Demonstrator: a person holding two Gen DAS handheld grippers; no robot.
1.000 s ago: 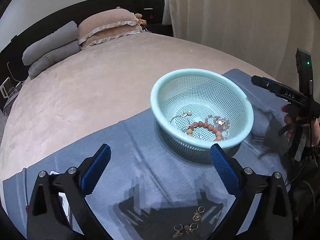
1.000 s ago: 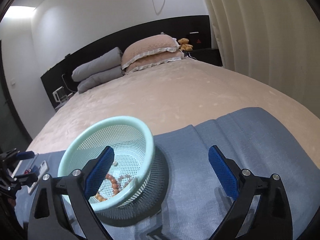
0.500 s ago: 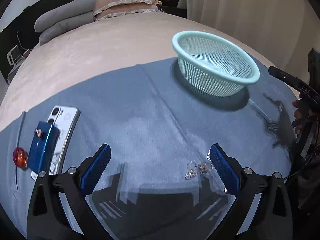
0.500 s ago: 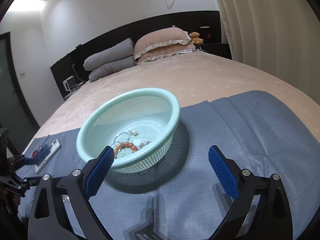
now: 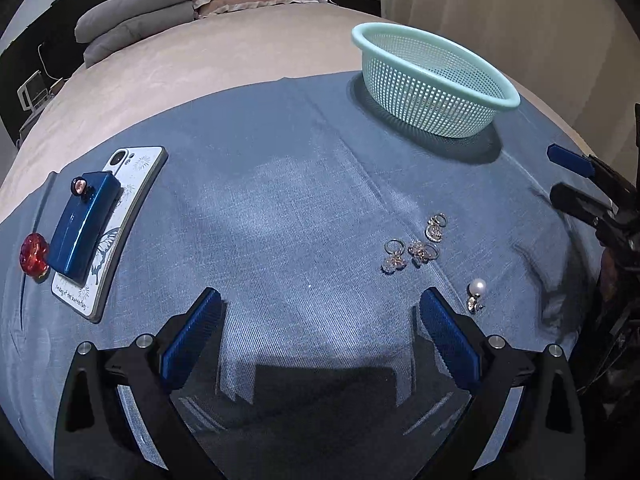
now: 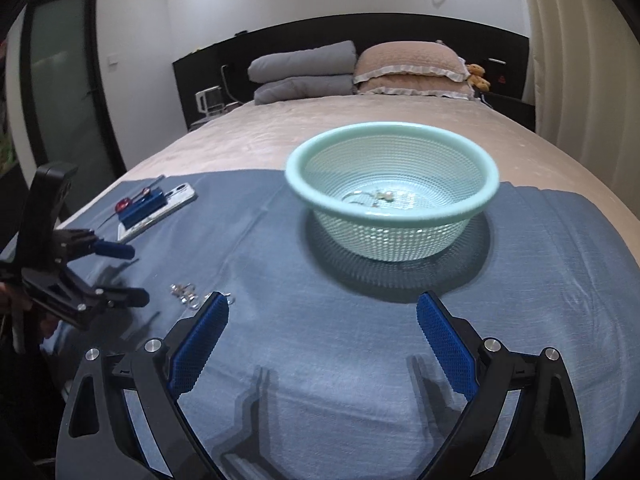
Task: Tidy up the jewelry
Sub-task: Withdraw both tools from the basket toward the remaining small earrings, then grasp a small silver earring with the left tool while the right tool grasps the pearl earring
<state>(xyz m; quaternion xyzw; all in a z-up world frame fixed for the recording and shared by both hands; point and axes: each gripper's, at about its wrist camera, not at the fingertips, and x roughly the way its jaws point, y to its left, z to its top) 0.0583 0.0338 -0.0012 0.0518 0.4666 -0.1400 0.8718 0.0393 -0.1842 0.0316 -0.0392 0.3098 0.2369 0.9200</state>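
In the left wrist view my left gripper (image 5: 318,312) stands wide open and empty at the bottom of the frame, and a small cluster of silver rings (image 5: 416,246) with a white pearl earring (image 5: 477,290) lies on the blue woven cloth (image 5: 260,200) at right of centre. My right gripper (image 6: 322,320) is also open and empty. The mint-green plastic mesh basket (image 6: 394,178) sits in the centre of its view, with a few small jewelry pieces (image 6: 374,198) inside.

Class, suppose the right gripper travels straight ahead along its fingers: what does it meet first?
Probably the mint mesh basket, which sits centred ahead of the open right gripper. Only bare blue cloth lies between them, though the gripper's height above it is unclear.
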